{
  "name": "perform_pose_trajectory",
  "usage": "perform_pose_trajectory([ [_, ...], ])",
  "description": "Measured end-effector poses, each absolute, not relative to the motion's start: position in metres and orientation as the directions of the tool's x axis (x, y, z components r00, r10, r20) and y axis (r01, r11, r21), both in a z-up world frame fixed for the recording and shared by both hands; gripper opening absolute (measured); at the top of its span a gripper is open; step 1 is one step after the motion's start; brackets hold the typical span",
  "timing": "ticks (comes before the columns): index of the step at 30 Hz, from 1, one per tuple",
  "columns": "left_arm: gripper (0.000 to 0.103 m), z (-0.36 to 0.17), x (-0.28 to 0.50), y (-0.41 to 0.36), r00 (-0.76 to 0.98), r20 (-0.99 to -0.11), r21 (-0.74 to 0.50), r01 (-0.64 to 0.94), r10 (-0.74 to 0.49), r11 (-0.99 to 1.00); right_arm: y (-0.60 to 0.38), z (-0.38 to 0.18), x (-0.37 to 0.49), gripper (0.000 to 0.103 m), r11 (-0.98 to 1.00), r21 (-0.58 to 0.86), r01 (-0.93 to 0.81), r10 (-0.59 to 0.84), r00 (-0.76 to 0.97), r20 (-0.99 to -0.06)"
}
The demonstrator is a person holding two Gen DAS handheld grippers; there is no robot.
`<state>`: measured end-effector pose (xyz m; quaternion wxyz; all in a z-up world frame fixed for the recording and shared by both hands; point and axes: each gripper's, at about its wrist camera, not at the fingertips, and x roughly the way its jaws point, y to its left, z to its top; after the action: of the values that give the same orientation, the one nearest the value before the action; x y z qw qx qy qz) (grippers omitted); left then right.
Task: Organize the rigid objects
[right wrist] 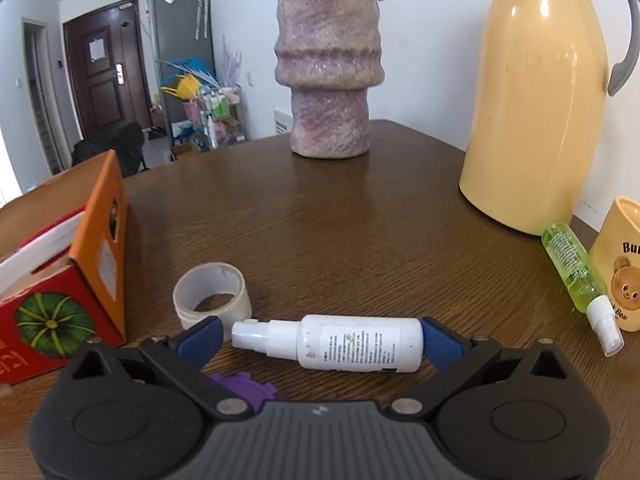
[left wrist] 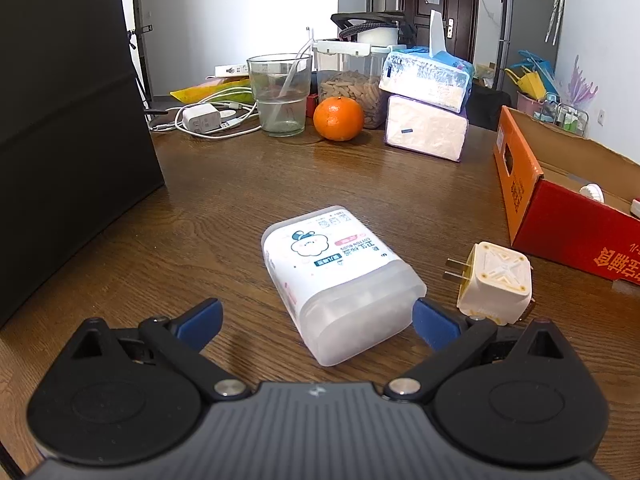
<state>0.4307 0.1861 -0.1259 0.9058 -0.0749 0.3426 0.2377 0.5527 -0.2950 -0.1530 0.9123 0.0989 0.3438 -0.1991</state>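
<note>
A translucent cotton-bud box [left wrist: 336,280] lies flat on the wooden table [left wrist: 224,216], its near end between the blue fingertips of my left gripper [left wrist: 316,322], which is open. A cream plug adapter [left wrist: 496,284] lies just right of it. In the right wrist view a white spray bottle [right wrist: 340,344] lies crosswise between the fingertips of my right gripper [right wrist: 320,338], also open. Its base meets the right pad, and a small gap shows at the nozzle. An orange-red cardboard box [left wrist: 560,216] [right wrist: 60,280] stands open-topped beside both.
At the back stand a glass [left wrist: 280,96], an orange [left wrist: 338,118], tissue packs [left wrist: 426,112] and chargers [left wrist: 200,118]. A tape roll [right wrist: 212,296], a purple thing [right wrist: 244,388], a green spray bottle [right wrist: 572,272], a yellow flask [right wrist: 540,100], a vase [right wrist: 328,68] and a bear cup [right wrist: 620,268] surround the right gripper.
</note>
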Motion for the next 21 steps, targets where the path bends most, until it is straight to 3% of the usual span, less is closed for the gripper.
perform_pose_trajectory([
  [8, 0.098, -0.126, 0.429, 0.187, 0.653, -0.661, 0.018, -0.478, 0.37, 0.878, -0.299, -0.157, 0.554, 0.097, 0.892, 0.049, 0.449, -0.3, 0.671, -0.679],
  [10, 0.084, -0.126, 0.428, 0.187, 0.655, -0.665, 0.016, -0.468, 0.359, 0.884, -0.301, -0.157, 0.552, 0.097, 0.889, 0.053, 0.455, -0.303, 0.672, -0.676],
  [12, 0.048, -0.128, 0.429, 0.187, 0.655, -0.68, 0.005, -0.447, 0.331, 0.894, -0.302, -0.157, 0.548, 0.097, 0.886, 0.06, 0.46, -0.305, 0.674, -0.673],
  [14, 0.029, -0.129, 0.428, 0.188, 0.656, -0.681, 0.0, -0.444, 0.325, 0.896, -0.304, -0.157, 0.545, 0.097, 0.884, 0.072, 0.463, -0.3, 0.677, -0.671],
  [15, 0.025, -0.128, 0.428, 0.189, 0.657, -0.682, -0.006, -0.445, 0.322, 0.896, -0.305, -0.157, 0.544, 0.097, 0.883, 0.076, 0.464, -0.299, 0.679, -0.671],
  [21, 0.023, -0.126, 0.422, 0.189, 0.666, -0.679, -0.016, -0.435, 0.31, 0.9, -0.304, -0.156, 0.543, 0.097, 0.885, 0.077, 0.459, -0.296, 0.683, -0.668],
])
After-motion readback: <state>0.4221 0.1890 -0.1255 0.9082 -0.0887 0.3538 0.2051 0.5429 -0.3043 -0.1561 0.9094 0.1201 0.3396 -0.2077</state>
